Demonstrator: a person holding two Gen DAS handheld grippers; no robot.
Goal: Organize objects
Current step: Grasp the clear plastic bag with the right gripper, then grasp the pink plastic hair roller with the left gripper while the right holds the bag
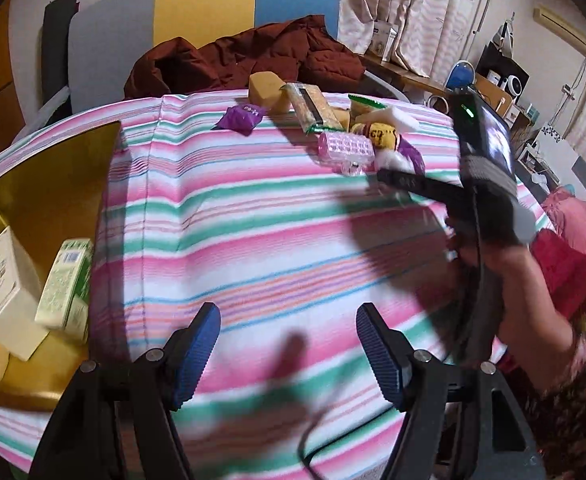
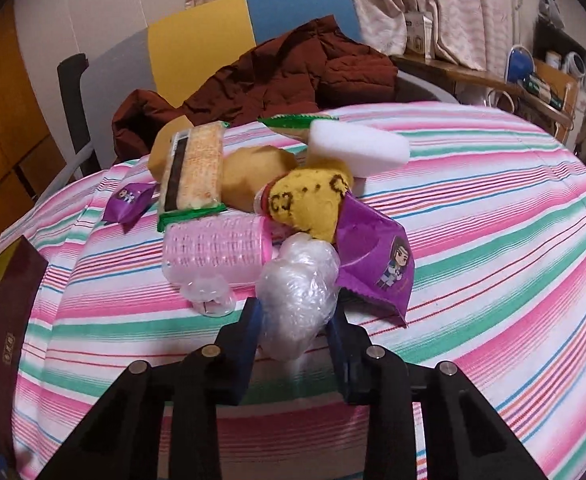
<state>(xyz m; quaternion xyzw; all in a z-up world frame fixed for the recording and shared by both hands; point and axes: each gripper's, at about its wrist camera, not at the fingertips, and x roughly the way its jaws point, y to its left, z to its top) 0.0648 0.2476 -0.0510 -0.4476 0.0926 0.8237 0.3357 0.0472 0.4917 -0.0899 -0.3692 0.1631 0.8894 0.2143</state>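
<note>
A pile of small items lies on the striped cloth: a pink hair roller (image 2: 217, 252), a clear plastic wad (image 2: 299, 292), purple snack packets (image 2: 377, 260), a yellow patterned cloth item (image 2: 313, 204), a wafer pack (image 2: 195, 168) and a white sponge (image 2: 357, 148). My right gripper (image 2: 295, 320) is shut on the plastic wad at the pile's near edge. My left gripper (image 1: 287, 336) is open and empty over the cloth, near a gold box (image 1: 45, 184) holding a cream box (image 1: 5, 292) and a green pack (image 1: 67, 284). The right gripper (image 1: 397, 178) also shows in the left wrist view, at the pile.
A dark red jacket (image 2: 293, 76) lies on a chair behind the table. The gold box's dark lid edge (image 2: 9, 312) shows at the left in the right wrist view. Shelves with clutter stand at the far right.
</note>
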